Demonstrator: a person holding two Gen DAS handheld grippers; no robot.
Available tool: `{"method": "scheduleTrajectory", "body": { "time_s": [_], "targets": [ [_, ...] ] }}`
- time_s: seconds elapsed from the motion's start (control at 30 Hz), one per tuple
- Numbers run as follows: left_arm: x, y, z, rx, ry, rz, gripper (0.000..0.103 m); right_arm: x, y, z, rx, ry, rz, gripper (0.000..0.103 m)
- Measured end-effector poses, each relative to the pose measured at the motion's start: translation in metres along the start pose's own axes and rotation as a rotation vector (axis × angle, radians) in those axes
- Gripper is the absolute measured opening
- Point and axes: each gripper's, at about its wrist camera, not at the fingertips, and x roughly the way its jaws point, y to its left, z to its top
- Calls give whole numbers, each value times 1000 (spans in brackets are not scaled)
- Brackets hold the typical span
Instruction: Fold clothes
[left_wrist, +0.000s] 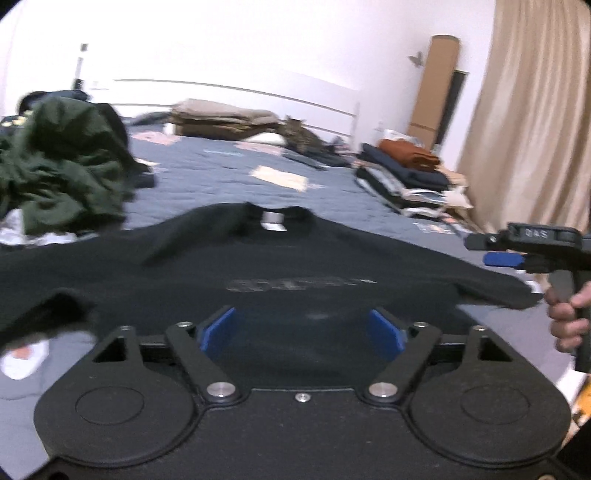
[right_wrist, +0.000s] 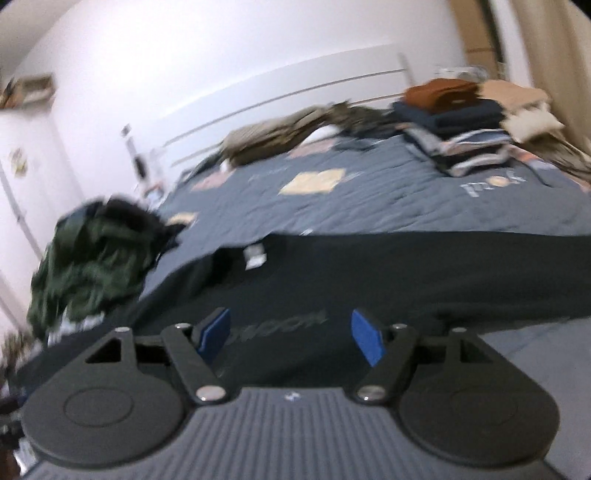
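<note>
Ahead of my left gripper: black T-shirt spread flat on grey-blue bedspread, collar and white label at far side. Left jaws wide apart, blue pads clear of cloth, nothing held. My right gripper over same shirt, jaws apart, empty. Beyond and left of both: crumpled dark green garment. Beyond and right: stack of folded clothes. I see hand on right gripper's handle, in left view.
</note>
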Motion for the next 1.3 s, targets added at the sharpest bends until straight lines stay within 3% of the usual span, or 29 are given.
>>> {"method": "scheduleTrajectory", "body": {
  "time_s": [0.17, 0.33, 0.57, 0.73, 0.83, 1.0, 1.3],
  "targets": [
    [-7, 30, -3, -75, 1, 52, 96, 0, 45, -19, -32, 27, 81, 72],
    [-13, 55, -6, -104, -8, 106, 99, 11, 73, -30, -30, 40, 138, 72],
    [-35, 120, -4, -319, -53, 170, 99, 25, 109, -34, -38, 69, 221, 72],
    [-68, 187, 2, -488, -145, 283, 99, 24, 130, -38, -45, 74, 292, 72],
    [-92, 228, -3, -576, -214, 416, 99, 25, 141, -43, -60, 72, 339, 72],
    [-117, 287, -20, -674, -214, 575, 99, 28, 162, -51, -82, 97, 383, 72],
    [-142, 339, -38, -726, -213, 708, 99, 18, 216, -71, -173, 125, 523, 72]
  ]
}}
